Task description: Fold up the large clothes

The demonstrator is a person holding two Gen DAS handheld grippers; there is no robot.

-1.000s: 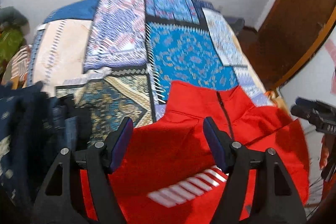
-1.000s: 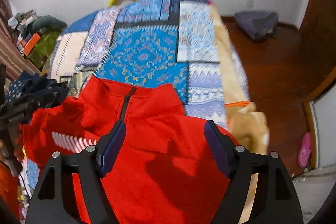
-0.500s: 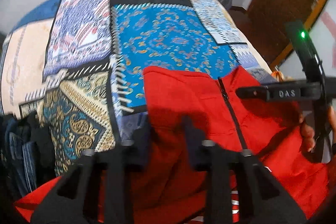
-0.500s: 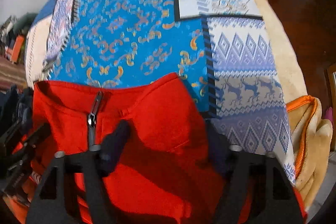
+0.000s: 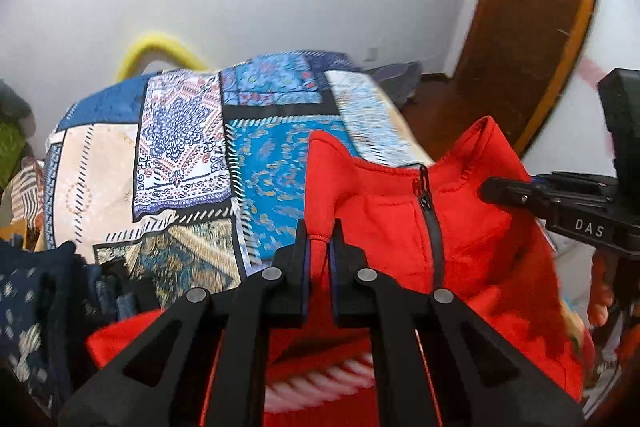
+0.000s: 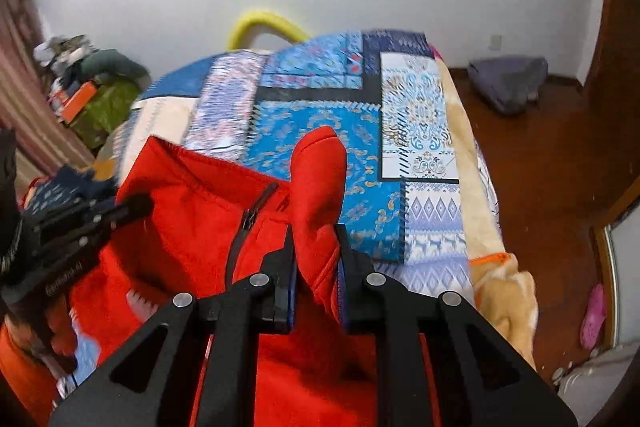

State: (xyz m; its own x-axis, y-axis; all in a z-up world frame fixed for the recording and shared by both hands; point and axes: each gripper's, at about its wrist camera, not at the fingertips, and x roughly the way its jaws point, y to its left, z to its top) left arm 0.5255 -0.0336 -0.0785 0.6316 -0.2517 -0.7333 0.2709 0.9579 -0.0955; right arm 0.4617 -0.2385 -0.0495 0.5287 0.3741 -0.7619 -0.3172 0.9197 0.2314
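A red zip-neck jacket (image 5: 384,219) with white chest stripes hangs lifted over a patchwork bedspread (image 5: 180,147). My left gripper (image 5: 319,227) is shut on a pinched fold at the jacket's left shoulder beside the collar. In the right wrist view, my right gripper (image 6: 314,231) has its jaws closing, pads pressing a thick fold of the red jacket (image 6: 192,227) at the other shoulder. Each gripper shows in the other's view: the right gripper (image 5: 560,203) at the right edge, the left gripper (image 6: 80,223) at the left. The jacket's lower part is hidden below both grippers.
The bedspread (image 6: 320,95) stretches away to a white wall. A pile of dark blue clothes (image 5: 32,299) lies at the bed's near left. A grey bag (image 6: 508,79) and a pink slipper (image 6: 594,311) are on the wooden floor on the right. Clutter (image 6: 92,87) is stacked at far left.
Both grippers went from open above the flat jacket to closed on its shoulders. They rose, and the jacket's collar end now stands up off the bed.
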